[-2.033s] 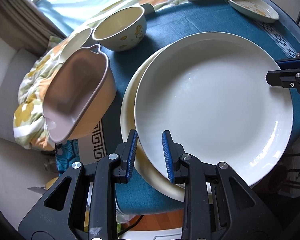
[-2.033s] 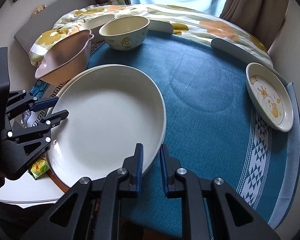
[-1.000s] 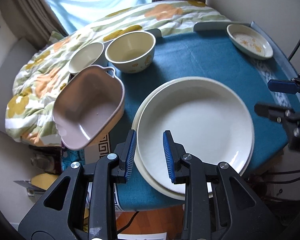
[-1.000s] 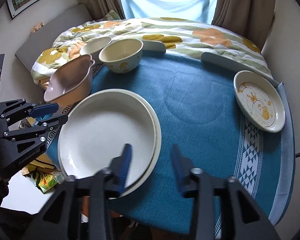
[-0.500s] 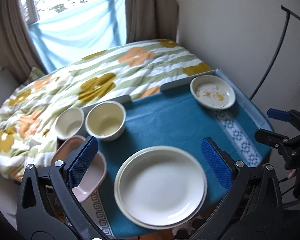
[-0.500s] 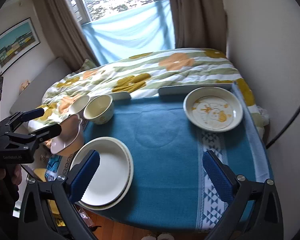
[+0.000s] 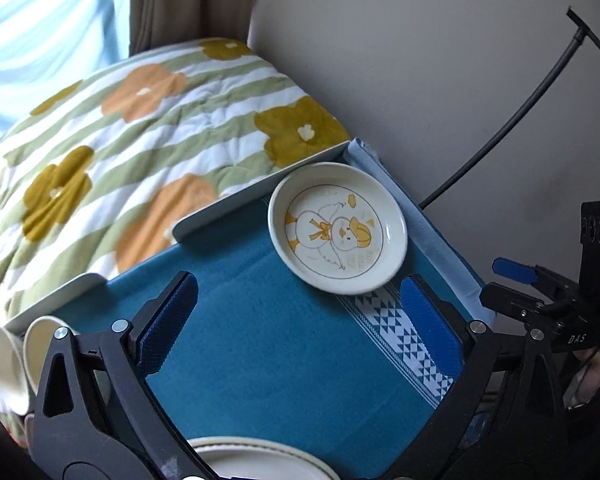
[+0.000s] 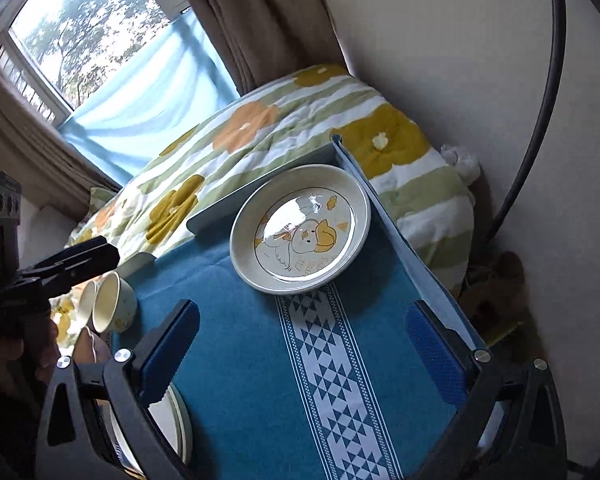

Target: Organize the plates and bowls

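A small cream plate with a duck picture [image 7: 338, 228] [image 8: 300, 229] lies at the far right corner of the blue tablecloth [image 7: 268, 344]. My left gripper [image 7: 298, 328] is wide open and empty, above the cloth short of that plate. My right gripper [image 8: 306, 348] is wide open and empty, also short of it. The stacked white plates [image 7: 256, 460] [image 8: 176, 420] show only as a rim at the near edge. Two cream bowls [image 7: 16, 352] [image 8: 112, 304] stand at the left edge.
A flowered quilt [image 7: 120, 120] lies beyond the table's raised grey edge [image 7: 236, 204]. A wall [image 7: 440, 60] is close on the right, with a black cable [image 7: 520, 112] along it. A pink dish [image 8: 90, 350] peeks out beside the bowls.
Both grippers opened wide, lifted off the stacked white plates and swung right toward the duck plate, which now looks much closer. The stack stays at the near edge.
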Demonstrator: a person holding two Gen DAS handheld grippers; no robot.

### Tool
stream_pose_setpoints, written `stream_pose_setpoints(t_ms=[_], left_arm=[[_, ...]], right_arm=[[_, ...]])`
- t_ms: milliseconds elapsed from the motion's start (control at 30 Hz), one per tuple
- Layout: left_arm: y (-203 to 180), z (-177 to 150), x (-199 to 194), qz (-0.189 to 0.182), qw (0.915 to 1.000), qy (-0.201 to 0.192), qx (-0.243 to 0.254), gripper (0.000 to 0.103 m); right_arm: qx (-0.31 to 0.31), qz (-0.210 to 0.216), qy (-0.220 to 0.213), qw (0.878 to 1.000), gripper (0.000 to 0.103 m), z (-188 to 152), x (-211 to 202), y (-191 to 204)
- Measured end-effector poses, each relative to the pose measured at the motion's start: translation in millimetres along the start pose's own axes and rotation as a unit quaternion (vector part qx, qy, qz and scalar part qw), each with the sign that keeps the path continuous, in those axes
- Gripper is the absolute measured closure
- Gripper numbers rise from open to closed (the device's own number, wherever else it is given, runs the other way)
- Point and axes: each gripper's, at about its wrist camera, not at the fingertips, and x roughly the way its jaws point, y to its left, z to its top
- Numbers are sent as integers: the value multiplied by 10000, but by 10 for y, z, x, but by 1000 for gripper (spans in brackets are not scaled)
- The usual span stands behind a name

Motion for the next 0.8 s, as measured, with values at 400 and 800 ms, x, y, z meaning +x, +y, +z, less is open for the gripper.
stream_pose_setpoints(t_ms=[400, 800], left_arm=[[236, 379, 1454, -299, 9922, 1204, -114, 54], [289, 445, 1753, -192, 9904, 1362, -98, 84]], right_arm=[[518, 82, 599, 9968, 46, 299, 1029, -394], [755, -252, 673, 9946, 88, 420, 1289, -538]])
